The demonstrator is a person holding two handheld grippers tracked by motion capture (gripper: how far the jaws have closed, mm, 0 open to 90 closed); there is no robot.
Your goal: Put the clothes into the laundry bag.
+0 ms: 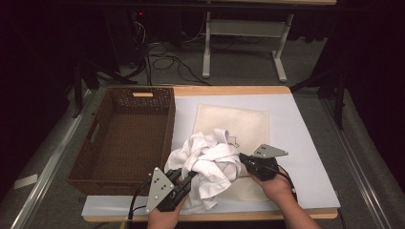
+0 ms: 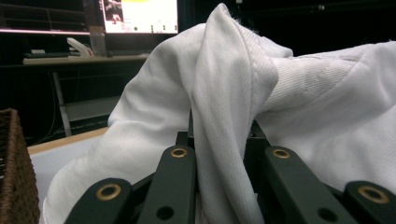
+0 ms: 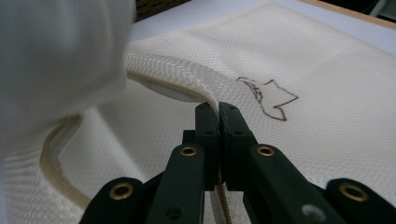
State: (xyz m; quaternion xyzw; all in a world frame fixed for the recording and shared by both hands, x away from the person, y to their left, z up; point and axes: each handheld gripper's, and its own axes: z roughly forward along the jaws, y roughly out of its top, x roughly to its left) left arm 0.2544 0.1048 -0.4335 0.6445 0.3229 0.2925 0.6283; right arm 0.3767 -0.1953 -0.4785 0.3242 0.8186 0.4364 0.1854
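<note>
Left gripper [image 1: 187,177] pinching a fold of the white garment [image 1: 210,164], jaws nearly together with cloth bunched between and rising ahead of them. Right gripper [image 1: 242,158] clamping tight on the rolled edge of the cream mesh bag [image 1: 248,125], jaws meeting on the rim. Both hands entering from the near table edge, grippers angling inward toward each other. Garment heaping between them on the bag; brown wicker basket [image 1: 125,138] sitting just beyond the left gripper.

One white garment [image 1: 210,164], one cream mesh bag [image 1: 239,125] (small dark emblem on it), one wicker basket [image 1: 125,138], two grippers: left [image 1: 187,180], right [image 1: 244,160].
</note>
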